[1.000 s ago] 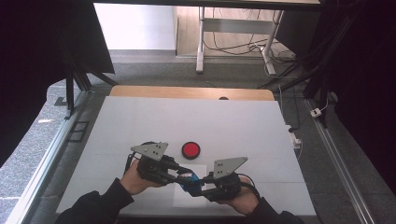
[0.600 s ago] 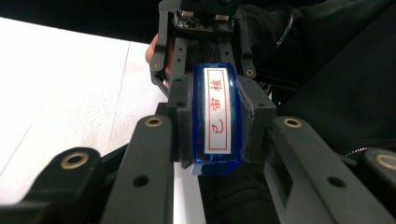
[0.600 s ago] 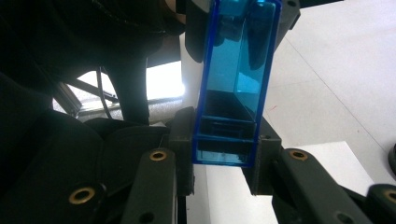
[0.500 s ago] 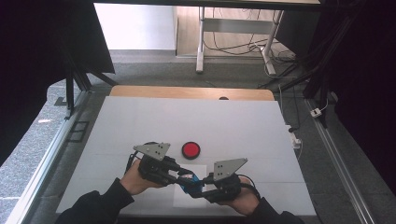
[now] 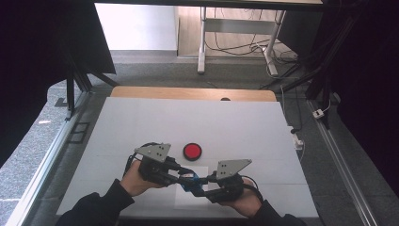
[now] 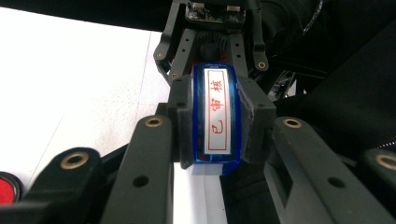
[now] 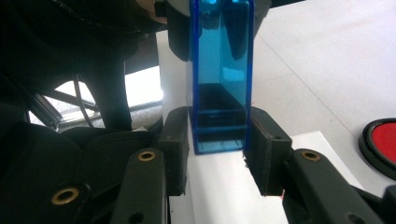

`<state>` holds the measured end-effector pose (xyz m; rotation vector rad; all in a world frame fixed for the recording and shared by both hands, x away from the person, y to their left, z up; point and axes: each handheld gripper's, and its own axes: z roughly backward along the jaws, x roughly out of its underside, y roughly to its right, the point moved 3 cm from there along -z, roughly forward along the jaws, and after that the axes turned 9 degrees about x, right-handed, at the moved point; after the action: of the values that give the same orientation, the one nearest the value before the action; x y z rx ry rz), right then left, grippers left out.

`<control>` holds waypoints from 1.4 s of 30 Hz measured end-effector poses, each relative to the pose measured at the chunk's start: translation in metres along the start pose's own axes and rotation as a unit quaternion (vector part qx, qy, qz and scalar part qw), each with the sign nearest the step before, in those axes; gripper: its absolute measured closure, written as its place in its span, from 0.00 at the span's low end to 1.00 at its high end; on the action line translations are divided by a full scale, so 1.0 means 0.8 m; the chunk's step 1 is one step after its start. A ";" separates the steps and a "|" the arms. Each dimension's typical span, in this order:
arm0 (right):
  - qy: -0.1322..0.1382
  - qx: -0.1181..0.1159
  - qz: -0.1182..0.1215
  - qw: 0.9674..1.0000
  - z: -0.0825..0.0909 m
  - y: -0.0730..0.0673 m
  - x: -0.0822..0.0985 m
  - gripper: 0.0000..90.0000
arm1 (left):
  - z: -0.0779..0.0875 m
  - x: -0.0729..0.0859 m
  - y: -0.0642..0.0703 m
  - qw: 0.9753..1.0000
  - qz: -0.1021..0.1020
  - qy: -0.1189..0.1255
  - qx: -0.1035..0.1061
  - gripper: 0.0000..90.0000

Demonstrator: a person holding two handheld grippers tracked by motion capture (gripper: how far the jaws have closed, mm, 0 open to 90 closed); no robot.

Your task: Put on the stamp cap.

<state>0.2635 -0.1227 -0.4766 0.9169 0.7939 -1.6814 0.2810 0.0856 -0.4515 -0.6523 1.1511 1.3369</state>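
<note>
Plenty of bare white table (image 5: 141,122) ahead and to both sides, free right out to the wooden strip along the far edge and to the left and right edges. Close to the near edge, a white sheet of paper (image 5: 186,201) lying flat, with both hands working above it.

Left gripper (image 6: 215,121) reaching in from the left, right gripper (image 7: 219,140) from the right, tips meeting over the sheet. Round red ink pad (image 5: 192,150) just beyond them, near but apart, with open table behind it.

Between the two grippers, held off the table over the sheet, a blue see-through stamp (image 6: 217,112) with red characters on a white label. Left fingers (image 6: 182,121) clamped firmly on its two sides. Right fingers (image 7: 175,140) flanking the other end of the same stamp, jaws just now opening and loosened to a narrow stance close to the blue walls; no clear sign of pressing, and any remaining contact too fine to tell.
</note>
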 end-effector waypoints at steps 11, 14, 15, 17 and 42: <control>0.000 0.013 -0.007 1.000 0.004 0.002 0.001 0.63 | 0.006 -0.002 0.002 1.000 0.002 -0.001 -0.015 0.78; 0.001 0.017 -0.009 1.000 0.005 0.003 0.001 0.62 | 0.008 -0.003 0.003 1.000 0.003 -0.001 -0.022 0.78; 0.000 0.020 -0.010 1.000 0.005 0.004 0.002 0.61 | 0.009 -0.003 0.003 1.000 0.004 -0.002 -0.024 0.78; -0.001 0.024 -0.012 1.000 0.005 0.005 0.003 0.61 | 0.011 -0.004 0.003 1.000 0.005 -0.004 -0.029 0.78; -0.034 0.121 -0.048 0.991 0.027 0.014 0.010 0.32 | 0.035 0.000 0.002 0.994 0.033 -0.027 -0.097 0.78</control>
<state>0.2683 -0.1476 -0.4736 0.9923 0.6048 -1.9141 0.2871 0.1111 -0.4415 -0.7182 1.0153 1.5267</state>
